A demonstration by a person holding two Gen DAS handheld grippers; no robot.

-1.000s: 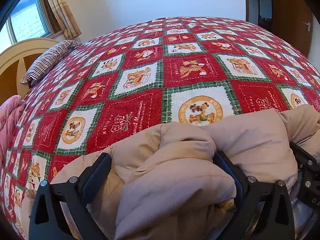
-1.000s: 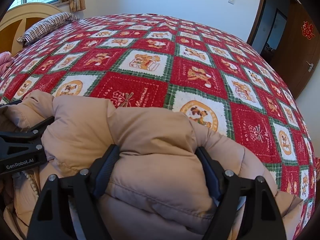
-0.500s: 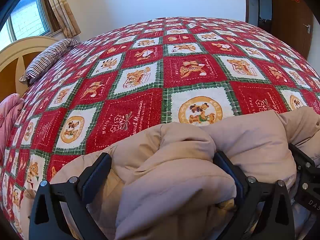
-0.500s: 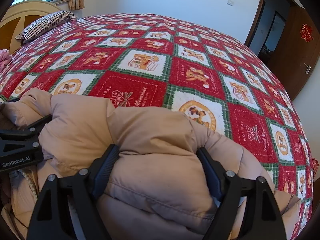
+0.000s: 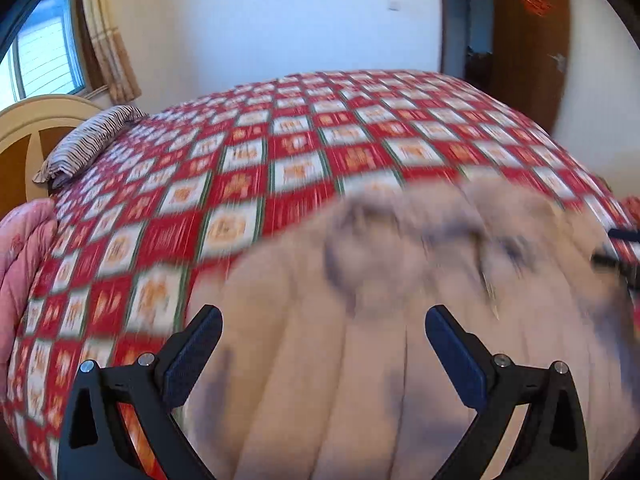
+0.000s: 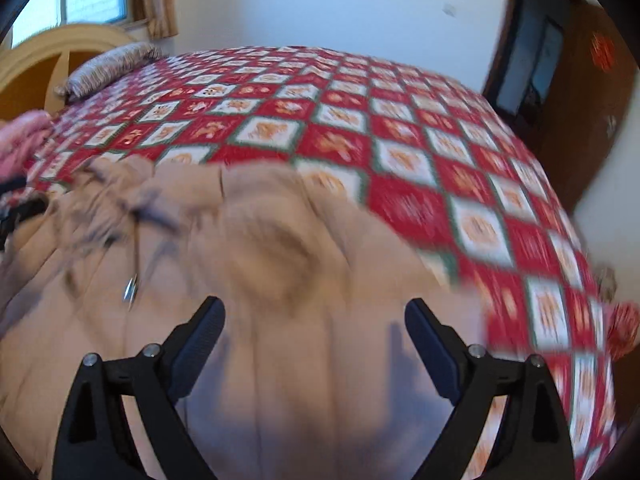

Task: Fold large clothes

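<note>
Left gripper (image 5: pixel 323 326), fingers spread wide and holding nothing, above the near left part of the beige padded coat (image 5: pixel 400 300), which lies heaped on the near side of the bed (image 5: pixel 280 152), over its red checked quilt. Right gripper (image 6: pixel 314 318), likewise fully open and empty, above the coat's near right part, beside the zip pull (image 6: pixel 131 286). Both views are motion-blurred; the released bulky padding may spring open and undo the fold.

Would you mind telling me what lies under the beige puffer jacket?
The puffer jacket lies on the red patchwork bedspread, which shows all around it. Whatever sits directly beneath the jacket is covered.
</note>
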